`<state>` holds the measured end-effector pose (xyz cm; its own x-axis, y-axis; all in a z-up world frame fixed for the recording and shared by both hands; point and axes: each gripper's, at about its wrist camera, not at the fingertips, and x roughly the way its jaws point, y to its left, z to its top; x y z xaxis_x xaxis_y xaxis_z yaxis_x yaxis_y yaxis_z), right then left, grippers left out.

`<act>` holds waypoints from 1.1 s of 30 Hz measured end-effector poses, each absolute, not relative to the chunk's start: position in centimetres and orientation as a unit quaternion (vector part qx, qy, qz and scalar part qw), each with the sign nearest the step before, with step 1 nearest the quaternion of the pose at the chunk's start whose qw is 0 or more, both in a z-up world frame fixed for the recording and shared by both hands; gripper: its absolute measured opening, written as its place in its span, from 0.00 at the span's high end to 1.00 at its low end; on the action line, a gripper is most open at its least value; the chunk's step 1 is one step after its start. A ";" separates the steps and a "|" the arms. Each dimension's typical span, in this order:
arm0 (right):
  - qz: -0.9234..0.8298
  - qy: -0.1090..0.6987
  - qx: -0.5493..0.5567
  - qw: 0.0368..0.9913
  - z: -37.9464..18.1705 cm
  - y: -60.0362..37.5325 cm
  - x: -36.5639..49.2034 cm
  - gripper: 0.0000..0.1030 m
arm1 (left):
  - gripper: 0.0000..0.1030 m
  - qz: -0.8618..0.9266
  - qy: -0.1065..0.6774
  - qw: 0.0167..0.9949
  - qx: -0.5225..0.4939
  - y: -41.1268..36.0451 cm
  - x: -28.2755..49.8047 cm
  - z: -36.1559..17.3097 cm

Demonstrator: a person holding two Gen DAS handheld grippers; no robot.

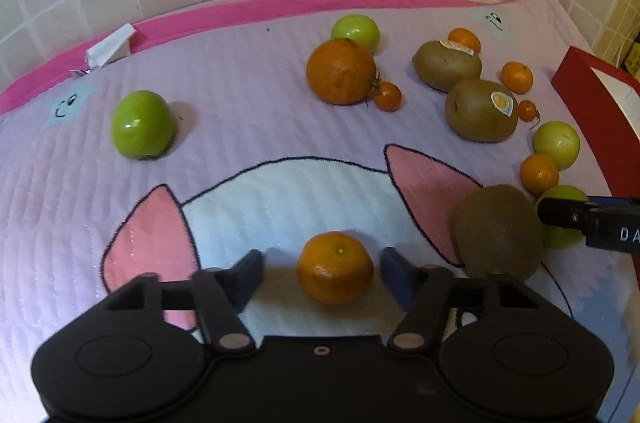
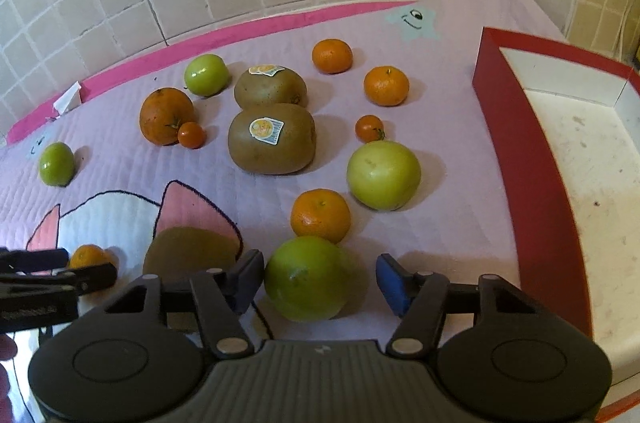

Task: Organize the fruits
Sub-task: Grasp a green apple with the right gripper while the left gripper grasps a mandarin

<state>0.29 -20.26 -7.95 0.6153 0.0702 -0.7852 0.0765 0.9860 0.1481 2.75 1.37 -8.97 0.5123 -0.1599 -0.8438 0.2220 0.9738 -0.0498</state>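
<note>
My left gripper (image 1: 322, 273) is open, with a small mandarin (image 1: 335, 268) on the mat between its fingers, not touched. My right gripper (image 2: 320, 277) is open around a green apple (image 2: 307, 278), its left finger close to the fruit. It also shows in the left wrist view (image 1: 560, 213). A plain kiwi (image 1: 498, 231) lies between the two grippers. Two stickered kiwis (image 2: 272, 138), a large orange (image 2: 166, 116), more mandarins (image 2: 320, 215), green apples (image 2: 383, 175) and cherry tomatoes (image 2: 369, 128) lie scattered on the mat.
A red-walled box (image 2: 532, 159) with a white inside stands on the right. The lilac mat (image 1: 248, 95) with a pink border meets a tiled wall at the back. A white folded paper (image 1: 110, 47) lies at the far left edge.
</note>
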 end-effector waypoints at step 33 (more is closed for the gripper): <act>-0.069 0.286 0.095 0.951 5.1 -30.4 -4.8 0.51 | 0.55 -0.272 0.296 0.914 0.063 -10.3 5.2 5.8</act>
<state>-4.77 -30.43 5.08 0.8267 -0.0774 -0.5573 0.1859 0.9724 0.1407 5.15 -10.32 5.83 0.6773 -0.4587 -0.5751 0.5338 0.8444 -0.0448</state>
